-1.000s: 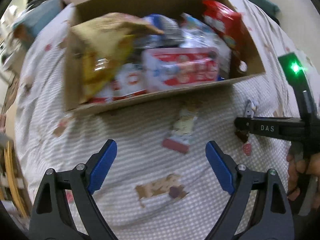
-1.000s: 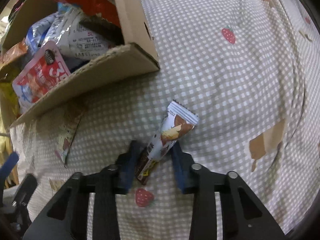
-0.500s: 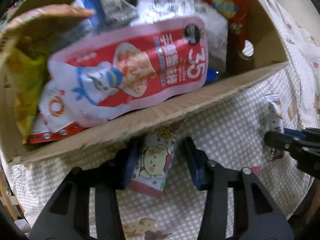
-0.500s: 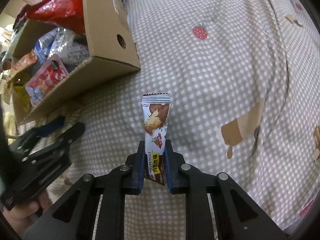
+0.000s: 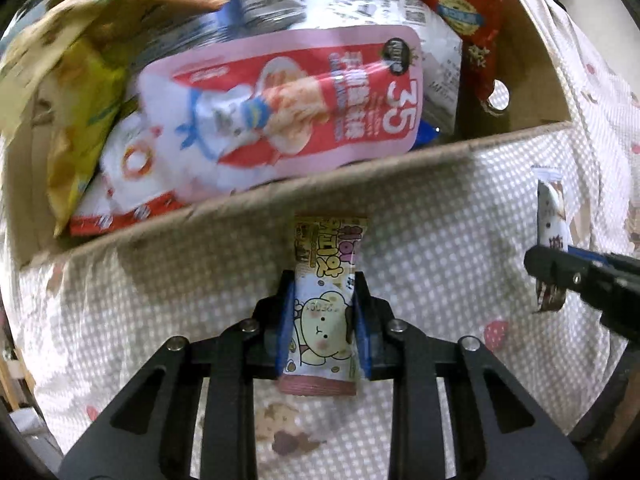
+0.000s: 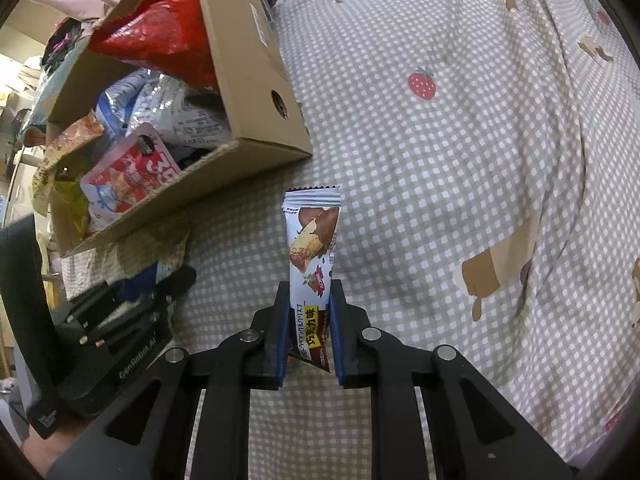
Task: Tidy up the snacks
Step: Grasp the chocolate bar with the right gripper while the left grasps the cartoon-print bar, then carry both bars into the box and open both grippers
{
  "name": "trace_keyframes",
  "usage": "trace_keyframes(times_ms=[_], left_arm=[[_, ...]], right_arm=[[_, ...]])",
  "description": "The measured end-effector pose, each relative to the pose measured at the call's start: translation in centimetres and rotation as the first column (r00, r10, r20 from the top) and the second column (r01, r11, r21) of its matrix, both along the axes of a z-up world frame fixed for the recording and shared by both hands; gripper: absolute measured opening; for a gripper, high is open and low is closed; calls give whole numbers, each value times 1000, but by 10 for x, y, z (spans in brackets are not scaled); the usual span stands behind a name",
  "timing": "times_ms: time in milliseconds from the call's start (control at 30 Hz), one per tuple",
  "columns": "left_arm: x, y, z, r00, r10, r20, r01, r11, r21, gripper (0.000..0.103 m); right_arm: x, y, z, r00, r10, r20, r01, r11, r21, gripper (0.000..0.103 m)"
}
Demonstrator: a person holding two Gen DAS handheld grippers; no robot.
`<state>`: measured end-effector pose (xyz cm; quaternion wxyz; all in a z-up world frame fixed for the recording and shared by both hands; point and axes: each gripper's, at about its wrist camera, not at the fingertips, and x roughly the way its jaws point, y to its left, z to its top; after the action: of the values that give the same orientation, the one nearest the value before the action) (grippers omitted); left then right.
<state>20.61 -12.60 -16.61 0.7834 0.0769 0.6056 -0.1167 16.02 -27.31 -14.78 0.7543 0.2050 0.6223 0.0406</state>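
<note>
A yellow cartoon snack packet (image 5: 329,248) lies on the checked cloth just in front of the cardboard box (image 5: 320,184). My left gripper (image 5: 322,280) is closing on it, and both blue pads press its sides. A chocolate bar in a white wrapper (image 6: 313,232) stands upright, lifted off the cloth, with my right gripper (image 6: 310,294) shut on its lower end. In the left wrist view that bar (image 5: 551,208) and the right gripper (image 5: 560,276) show at the right edge. The left gripper (image 6: 160,284) appears at the lower left of the right wrist view.
The box is packed with several bags: a pink and red pouch (image 5: 288,100), a red bag (image 5: 452,8) and a yellow bag (image 5: 80,120). Its side wall (image 6: 248,80) has a round hole. The checked cloth with strawberry prints (image 6: 460,160) stretches to the right.
My left gripper went from wide open, came down close to the box front and closed on the cartoon packet. My right gripper closed on the chocolate bar and lifted it upright.
</note>
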Motion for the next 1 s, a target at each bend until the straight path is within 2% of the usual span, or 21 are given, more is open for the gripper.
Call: trace_keyframes(times_ms=[333, 500, 567, 633, 767, 833, 1000], left_arm=[[-52, 27, 20, 998, 62, 21, -62, 998, -1, 23], [-58, 53, 39, 991, 132, 22, -131, 991, -38, 23], [-64, 61, 50, 989, 140, 41, -138, 990, -39, 23], [-67, 62, 59, 989, 135, 60, -132, 990, -40, 23], [-71, 75, 88, 987, 123, 106, -117, 991, -57, 23], [-69, 65, 102, 984, 122, 129, -115, 991, -63, 23], [-57, 75, 129, 966, 166, 197, -150, 984, -95, 23]], right_arm=[[-8, 1, 20, 999, -5, 40, 4, 999, 32, 18], [-20, -16, 32, 997, -38, 66, 34, 998, 56, 18], [-23, -25, 37, 995, -67, 77, 59, 993, 98, 18], [-26, -32, 44, 992, -85, 96, 75, 992, 102, 18], [-33, -51, 60, 980, -133, 145, 120, 989, 91, 18], [-35, -59, 72, 970, -156, 186, 146, 987, 63, 18], [-39, -64, 96, 937, -192, 292, 177, 981, 77, 18]])
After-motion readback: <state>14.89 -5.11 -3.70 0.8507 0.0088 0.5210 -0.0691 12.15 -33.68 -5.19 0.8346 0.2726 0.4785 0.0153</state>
